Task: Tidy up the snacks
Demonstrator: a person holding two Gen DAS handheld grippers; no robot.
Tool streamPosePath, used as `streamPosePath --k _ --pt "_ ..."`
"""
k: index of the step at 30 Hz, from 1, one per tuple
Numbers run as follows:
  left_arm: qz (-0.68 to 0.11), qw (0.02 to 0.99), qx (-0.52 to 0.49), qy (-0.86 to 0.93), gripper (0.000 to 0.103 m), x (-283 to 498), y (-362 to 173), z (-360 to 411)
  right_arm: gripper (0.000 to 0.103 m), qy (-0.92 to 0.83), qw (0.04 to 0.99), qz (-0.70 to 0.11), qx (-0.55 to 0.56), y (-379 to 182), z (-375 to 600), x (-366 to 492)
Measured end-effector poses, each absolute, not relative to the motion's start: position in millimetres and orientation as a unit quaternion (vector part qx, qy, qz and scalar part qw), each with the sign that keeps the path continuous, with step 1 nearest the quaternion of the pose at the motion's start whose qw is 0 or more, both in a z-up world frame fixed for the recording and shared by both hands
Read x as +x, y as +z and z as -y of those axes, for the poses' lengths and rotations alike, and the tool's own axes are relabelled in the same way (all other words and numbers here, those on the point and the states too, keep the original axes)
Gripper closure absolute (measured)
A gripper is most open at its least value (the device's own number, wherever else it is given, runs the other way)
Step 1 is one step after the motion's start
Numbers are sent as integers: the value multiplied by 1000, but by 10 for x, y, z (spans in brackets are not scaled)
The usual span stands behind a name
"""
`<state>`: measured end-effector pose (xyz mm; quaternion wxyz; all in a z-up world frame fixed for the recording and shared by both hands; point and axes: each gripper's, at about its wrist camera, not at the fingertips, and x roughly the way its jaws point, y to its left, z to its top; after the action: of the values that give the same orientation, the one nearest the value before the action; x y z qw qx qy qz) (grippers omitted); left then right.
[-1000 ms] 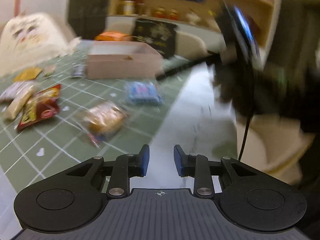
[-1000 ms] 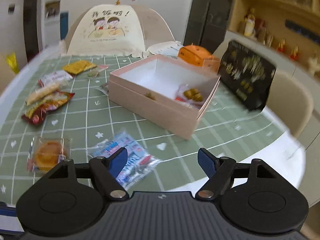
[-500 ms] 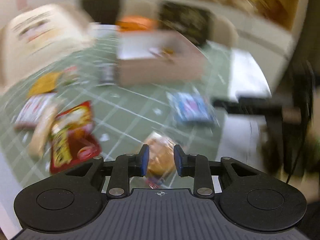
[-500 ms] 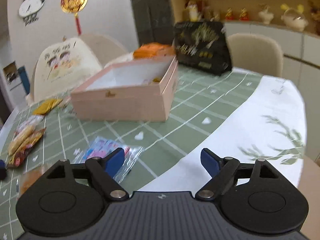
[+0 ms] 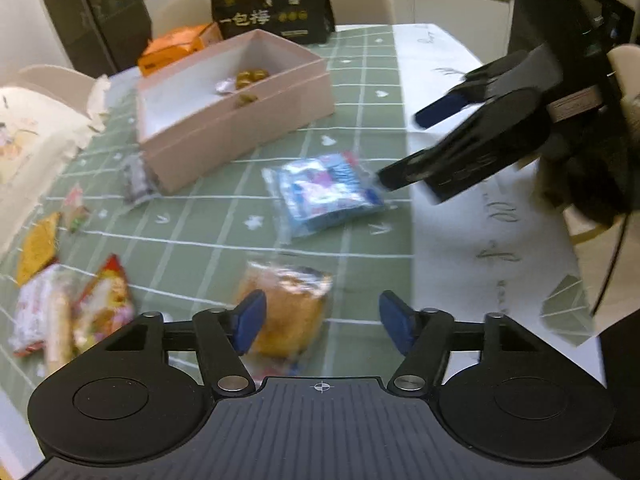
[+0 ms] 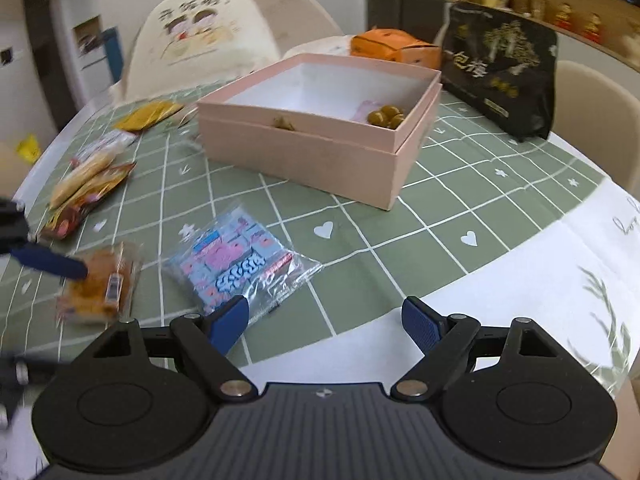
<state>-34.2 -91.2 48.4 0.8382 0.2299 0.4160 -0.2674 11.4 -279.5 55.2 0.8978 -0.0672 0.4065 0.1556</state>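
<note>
Both our left gripper and right gripper hang with jaws spread, empty; the crinkly blue snack packet lies flat, long axis angled toward the rectangular pink cardboard box.

left wrist camera looks down from low above the table's near edge; right wrist camera faces across it from beside. both share the pink box and blue snack packet.
</note>
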Motion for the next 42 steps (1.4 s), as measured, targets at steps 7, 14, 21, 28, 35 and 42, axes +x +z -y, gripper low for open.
streamPosePath --k 7,14,21,28,35,42 --pt "-472 823 187 -254 28 250 320 690 19 206 882 -416 -85 713 2791 108" --pt "-499 856 28 -134 43 175 361 446 18 238 868 -419 -121 832 2537 257" --pt "-497 863 -4 -93 43 -118 389 462 17 275 830 -446 -189 559 2083 577" --pt "-506 856 -14 -105 43 -164 378 476 43 286 815 -471 -178 650 2025 461" --pt "-484 862 29 -148 43 -356 367 520 44 259 843 -453 -130 1005 2326 208" --pt "-406 895 -37 -179 44 -127 954 507 44 204 872 -428 -120 1213 2632 133"
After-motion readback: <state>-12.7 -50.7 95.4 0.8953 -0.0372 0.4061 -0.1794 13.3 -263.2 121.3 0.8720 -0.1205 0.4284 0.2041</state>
